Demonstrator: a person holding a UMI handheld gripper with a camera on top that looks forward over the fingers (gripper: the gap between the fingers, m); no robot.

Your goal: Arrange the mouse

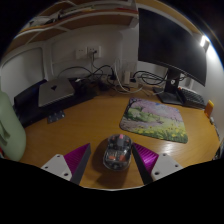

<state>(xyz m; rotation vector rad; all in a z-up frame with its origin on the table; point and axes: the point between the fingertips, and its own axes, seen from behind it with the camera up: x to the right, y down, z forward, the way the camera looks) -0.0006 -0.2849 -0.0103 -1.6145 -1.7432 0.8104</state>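
Observation:
A dark mouse (117, 153) with red and clear parts lies on the wooden desk (70, 130), between my two fingers. There is a gap of bare wood at each side of it. My gripper (112, 155) is open, its purple pads (76, 160) flanking the mouse without touching it. A mouse mat (154, 116) printed with a flowery meadow lies beyond the fingers, to the right, with nothing on it.
A black monitor (170, 45) on a stand (176, 95) is behind the mat. A grey flat device (55, 92) and tangled cables (100, 75) lie at the back by the wall. A pale green object (8, 125) stands at the left.

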